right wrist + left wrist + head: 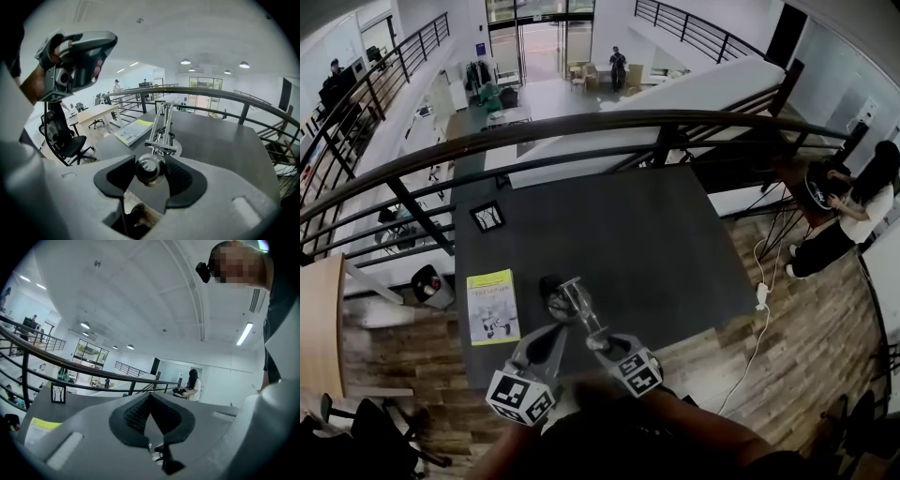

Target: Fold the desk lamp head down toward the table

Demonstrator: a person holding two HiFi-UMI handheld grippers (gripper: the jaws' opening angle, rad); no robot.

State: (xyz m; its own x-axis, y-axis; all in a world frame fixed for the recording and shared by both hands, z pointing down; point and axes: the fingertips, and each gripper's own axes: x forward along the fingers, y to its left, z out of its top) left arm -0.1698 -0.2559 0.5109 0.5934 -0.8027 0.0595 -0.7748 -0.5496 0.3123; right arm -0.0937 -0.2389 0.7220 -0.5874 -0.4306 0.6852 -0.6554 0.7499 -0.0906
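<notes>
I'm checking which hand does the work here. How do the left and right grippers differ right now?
The right gripper is shut on the lamp head; the left gripper grips nothing, its jaws together. The right gripper looks along the lamp arm down at the table; the left gripper is held higher, tilted up toward the railing. Both are grey two-jaw grippers near the table's front edge.

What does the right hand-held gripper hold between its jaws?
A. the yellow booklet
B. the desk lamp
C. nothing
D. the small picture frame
B: in the right gripper view, the right hand-held gripper is closed on the shiny round end of the desk lamp.
</notes>
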